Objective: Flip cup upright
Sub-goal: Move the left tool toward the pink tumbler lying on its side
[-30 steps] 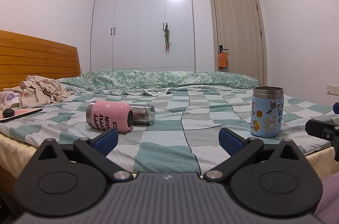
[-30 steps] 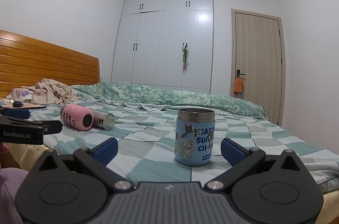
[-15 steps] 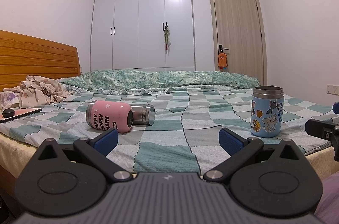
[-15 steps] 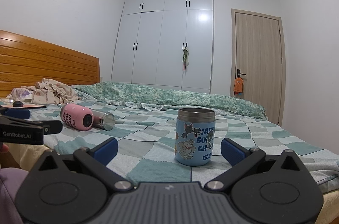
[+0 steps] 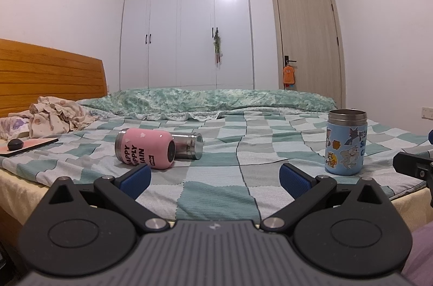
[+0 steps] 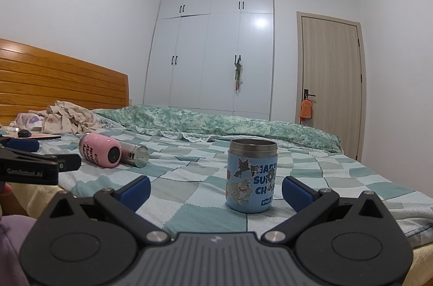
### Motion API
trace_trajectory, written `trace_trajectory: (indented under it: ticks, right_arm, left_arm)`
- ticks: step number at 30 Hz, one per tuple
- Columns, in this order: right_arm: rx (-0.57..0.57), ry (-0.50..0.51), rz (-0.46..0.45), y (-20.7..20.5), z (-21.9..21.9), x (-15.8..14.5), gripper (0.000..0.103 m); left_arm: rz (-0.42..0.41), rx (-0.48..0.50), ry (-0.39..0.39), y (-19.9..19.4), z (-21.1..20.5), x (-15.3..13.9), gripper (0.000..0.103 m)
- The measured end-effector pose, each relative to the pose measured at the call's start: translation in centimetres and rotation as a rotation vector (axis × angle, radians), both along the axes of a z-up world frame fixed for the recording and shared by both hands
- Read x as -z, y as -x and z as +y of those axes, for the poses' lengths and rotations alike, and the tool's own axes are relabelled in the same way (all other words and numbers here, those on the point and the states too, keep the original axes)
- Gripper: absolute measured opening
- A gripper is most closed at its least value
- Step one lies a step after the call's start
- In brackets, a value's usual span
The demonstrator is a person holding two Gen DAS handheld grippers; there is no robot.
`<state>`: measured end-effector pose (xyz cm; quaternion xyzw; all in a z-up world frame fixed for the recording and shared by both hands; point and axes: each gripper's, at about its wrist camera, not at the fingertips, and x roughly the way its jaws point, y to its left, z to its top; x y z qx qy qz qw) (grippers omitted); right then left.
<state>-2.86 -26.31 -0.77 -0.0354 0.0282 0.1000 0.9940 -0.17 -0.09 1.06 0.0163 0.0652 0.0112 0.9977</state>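
Note:
A pink cup (image 5: 144, 148) with black lettering lies on its side on the checked bedspread, its base toward me; a steel cup (image 5: 188, 146) lies on its side right behind it. Both show in the right wrist view, pink (image 6: 100, 153) and steel (image 6: 136, 155). A blue cartoon cup (image 5: 345, 142) stands upright at the right; it is close in the right wrist view (image 6: 251, 175). My left gripper (image 5: 215, 178) is open and empty, short of the pink cup. My right gripper (image 6: 216, 190) is open and empty, just before the blue cup.
The bed (image 5: 216, 194) has a wooden headboard (image 5: 48, 75) at the left, crumpled clothes (image 5: 54, 118) and a flat board with a black object (image 5: 16, 145) near it. A rolled green quilt (image 5: 216, 99) lies along the far side. White wardrobe and door stand behind.

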Motion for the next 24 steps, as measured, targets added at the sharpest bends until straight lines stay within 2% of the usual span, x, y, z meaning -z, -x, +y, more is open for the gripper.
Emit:
trace_trajectory:
  ticks: [6,13,18,24]
  right_arm:
    - [-0.039,0.005,0.000,-0.2,1.2,-1.0,0.103]
    - [-0.133,0.018,0.000,-2.0,4.2,-2.4,0.103]
    - [-0.178,0.016,0.049,-4.8,7.7,-3.1,0.103]
    - [-0.193,0.054,0.098,-8.7,13.3,-3.5,0.103]
  left_arm:
    - [-0.010,-0.019,-0.006,0.0,1.1,-0.9,0.103]
    - [-0.042,-0.092,-0.106,-0.9,3.3,-3.2,0.103]
    - [-0.053,-0.101,-0.208,-3.2,6.0,-4.2,0.103]
    - [-0.050,-0.068,-0.394,-6.8,9.1,-3.8,0.103]
